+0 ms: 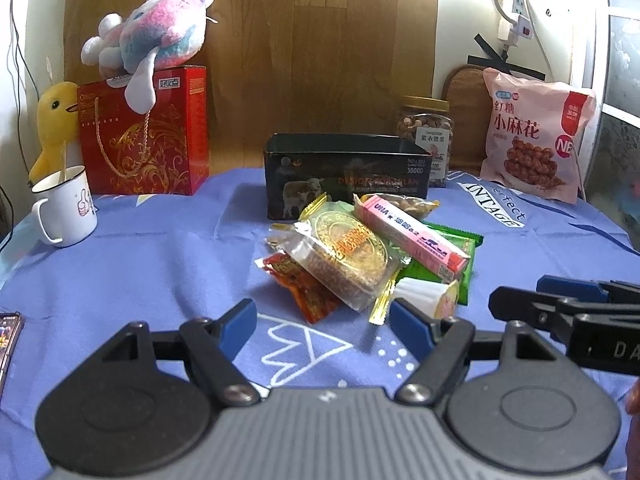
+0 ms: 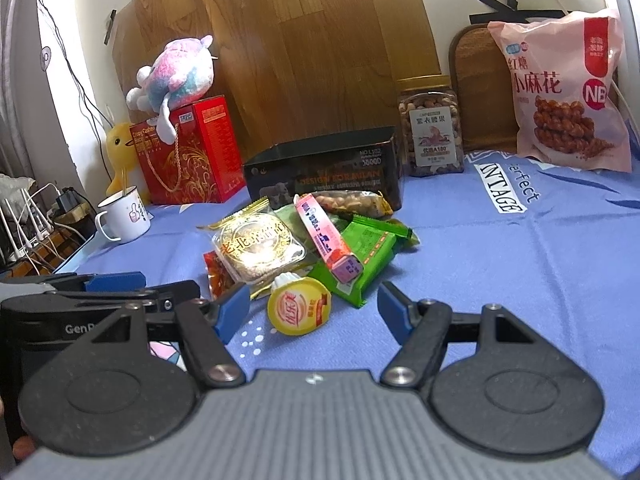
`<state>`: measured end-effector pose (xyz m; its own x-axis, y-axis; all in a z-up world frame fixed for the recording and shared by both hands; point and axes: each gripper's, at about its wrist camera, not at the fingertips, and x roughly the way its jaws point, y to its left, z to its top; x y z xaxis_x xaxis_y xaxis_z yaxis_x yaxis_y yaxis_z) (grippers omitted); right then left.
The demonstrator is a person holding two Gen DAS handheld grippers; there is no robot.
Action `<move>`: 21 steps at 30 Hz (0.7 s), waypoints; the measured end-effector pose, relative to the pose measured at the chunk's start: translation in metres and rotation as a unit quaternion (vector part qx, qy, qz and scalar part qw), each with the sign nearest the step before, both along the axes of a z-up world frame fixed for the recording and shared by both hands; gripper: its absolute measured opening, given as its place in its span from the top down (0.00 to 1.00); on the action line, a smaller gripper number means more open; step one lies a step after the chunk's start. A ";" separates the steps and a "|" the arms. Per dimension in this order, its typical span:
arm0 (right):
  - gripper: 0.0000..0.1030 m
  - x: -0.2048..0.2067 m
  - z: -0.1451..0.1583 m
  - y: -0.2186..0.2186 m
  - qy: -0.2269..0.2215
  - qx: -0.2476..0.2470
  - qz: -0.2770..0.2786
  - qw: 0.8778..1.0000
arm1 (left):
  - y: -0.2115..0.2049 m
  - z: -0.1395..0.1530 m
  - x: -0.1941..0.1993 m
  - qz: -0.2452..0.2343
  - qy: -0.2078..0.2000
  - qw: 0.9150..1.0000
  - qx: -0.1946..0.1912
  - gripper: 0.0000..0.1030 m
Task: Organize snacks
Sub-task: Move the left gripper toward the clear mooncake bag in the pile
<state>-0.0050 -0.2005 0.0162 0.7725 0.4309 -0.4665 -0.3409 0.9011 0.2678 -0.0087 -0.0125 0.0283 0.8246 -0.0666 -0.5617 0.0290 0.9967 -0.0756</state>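
In the right wrist view, the jelly cup (image 2: 299, 311) shows its yellow lid (hidden opposite).

black hand-held gripper (image 1: 322, 320), blue pads (image 1: 239, 326), silver screws

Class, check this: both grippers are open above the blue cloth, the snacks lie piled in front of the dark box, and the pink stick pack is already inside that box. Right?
Not quite. The pink stick pack is not inside the dark box; it lies on top of the snack pile in front of it, as the right wrist view shows. The rest stands: left gripper and right gripper are open.
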 end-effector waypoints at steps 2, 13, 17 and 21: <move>0.30 0.001 -0.001 -0.001 0.002 0.002 0.002 1.000 | 0.002 -0.001 0.003 -0.004 0.005 1.000 -0.007 0.27; 0.39 0.016 -0.003 0.007 0.004 -0.019 0.066 0.998 | 0.056 0.004 0.053 -0.022 0.032 0.995 -0.094 0.28; 0.41 0.037 0.009 0.015 0.010 0.003 0.097 0.995 | 0.062 0.012 0.077 -0.019 0.025 0.996 -0.085 0.31; 0.42 0.043 0.010 0.039 0.009 -0.007 0.139 0.990 | 0.063 0.010 0.105 -0.013 0.034 0.997 -0.072 0.35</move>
<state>0.0384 -0.1615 0.0259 0.6164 0.6194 -0.4862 -0.5718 0.7766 0.2645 0.0960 0.0500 0.0384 0.7824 -0.1707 -0.5989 0.0445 0.9745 -0.2197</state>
